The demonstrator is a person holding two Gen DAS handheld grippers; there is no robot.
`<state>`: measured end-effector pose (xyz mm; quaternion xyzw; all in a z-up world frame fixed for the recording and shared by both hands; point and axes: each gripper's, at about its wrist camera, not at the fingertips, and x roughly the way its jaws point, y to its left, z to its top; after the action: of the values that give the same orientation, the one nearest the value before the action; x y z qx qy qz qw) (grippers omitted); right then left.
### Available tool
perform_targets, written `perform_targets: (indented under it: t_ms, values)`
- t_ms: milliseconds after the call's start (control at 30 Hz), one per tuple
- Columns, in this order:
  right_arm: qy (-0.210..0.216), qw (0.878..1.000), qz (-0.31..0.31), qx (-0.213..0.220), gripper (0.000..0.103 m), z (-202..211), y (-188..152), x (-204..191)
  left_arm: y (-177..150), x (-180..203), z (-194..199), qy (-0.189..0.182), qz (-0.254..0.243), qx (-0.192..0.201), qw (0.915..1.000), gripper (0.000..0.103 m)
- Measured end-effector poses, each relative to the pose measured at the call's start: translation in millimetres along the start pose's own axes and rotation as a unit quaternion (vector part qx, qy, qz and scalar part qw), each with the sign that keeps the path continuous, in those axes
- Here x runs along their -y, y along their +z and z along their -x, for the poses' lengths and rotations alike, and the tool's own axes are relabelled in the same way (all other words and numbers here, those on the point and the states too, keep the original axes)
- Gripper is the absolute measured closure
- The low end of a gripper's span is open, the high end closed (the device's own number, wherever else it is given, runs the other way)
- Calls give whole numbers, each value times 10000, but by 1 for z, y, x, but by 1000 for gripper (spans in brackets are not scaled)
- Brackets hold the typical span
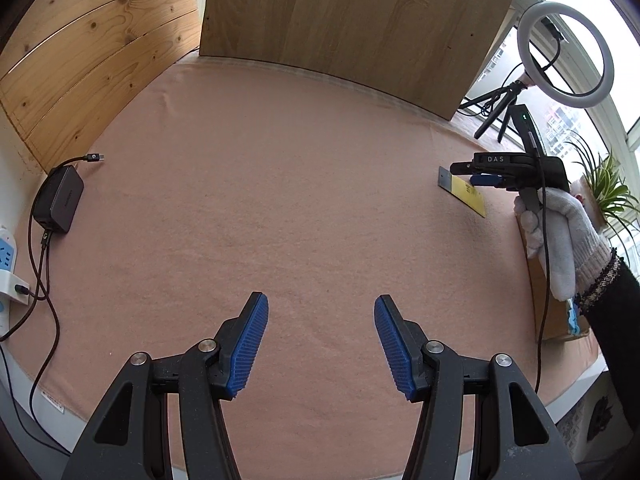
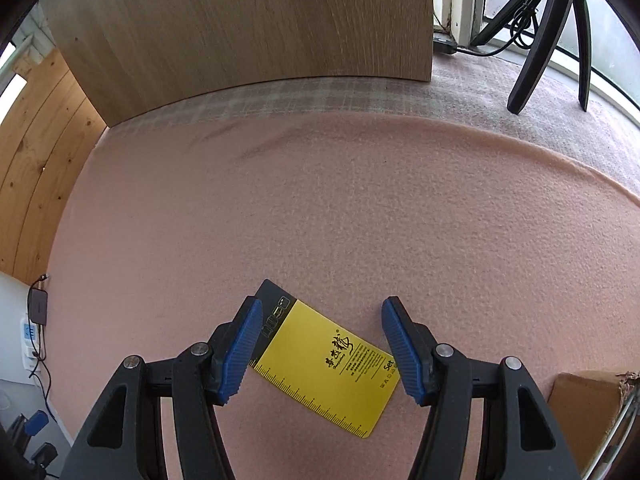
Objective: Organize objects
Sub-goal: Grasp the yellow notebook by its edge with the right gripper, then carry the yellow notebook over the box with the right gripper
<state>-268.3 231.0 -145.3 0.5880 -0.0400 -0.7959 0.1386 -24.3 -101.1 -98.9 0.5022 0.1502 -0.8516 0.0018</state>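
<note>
A flat yellow and black card [image 2: 324, 360] with ruler marks along one edge lies on the pink cloth [image 2: 320, 208]. My right gripper [image 2: 320, 348] is open, its blue fingertips on either side of the card and just above it, not gripping it. In the left wrist view the same card [image 1: 466, 190] lies at the far right under my right gripper [image 1: 484, 178], held by a white-gloved hand [image 1: 560, 236]. My left gripper [image 1: 320, 344] is open and empty over bare cloth near the front edge.
A light wooden board [image 1: 352, 24] stands at the back and pine planks [image 1: 92, 64] on the left. A black charger with cables [image 1: 60, 200] and a power strip [image 1: 6, 256] lie at the left. A ring light on a tripod [image 1: 564, 56], a plant [image 1: 608, 184] and a cardboard box [image 2: 588, 408] are at the right.
</note>
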Motion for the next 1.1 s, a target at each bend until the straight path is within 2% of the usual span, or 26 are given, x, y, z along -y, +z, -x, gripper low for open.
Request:
perform_targets:
  t_ms: [100, 267, 367, 433, 633, 733, 867, 1100]
  values:
    - [142, 9998, -43, -159, 45, 2, -2, 4, 4, 5, -3, -55, -21, 25, 10000, 44]
    - [622, 9968, -279, -421, 45, 7, -15, 13, 9, 15, -9, -159, -113, 11, 9998, 44]
    - [683, 9963, -190, -485, 45, 11, -25, 9, 9, 22, -12, -201, -184, -19, 9996, 44]
    - [594, 9969, 20, -518, 45, 13, -33, 0, 8, 27, -13, -230, -211, -37, 9995, 44]
    - [-212, 9947, 908, -443, 45, 10, -52, -39, 8, 35, -15, -300, -261, -78, 9992, 44]
    - [-672, 9906, 1137, -349, 54, 8, -58, -48, 7, 37, -15, -315, -277, -68, 9991, 44]
    - [-699, 9905, 1149, -302, 55, 10, -66, -51, 6, 39, -15, -311, -294, -57, 9991, 44]
    - [-541, 9953, 788, -154, 56, 23, -92, -50, 7, 50, -17, -368, -463, -46, 9982, 44]
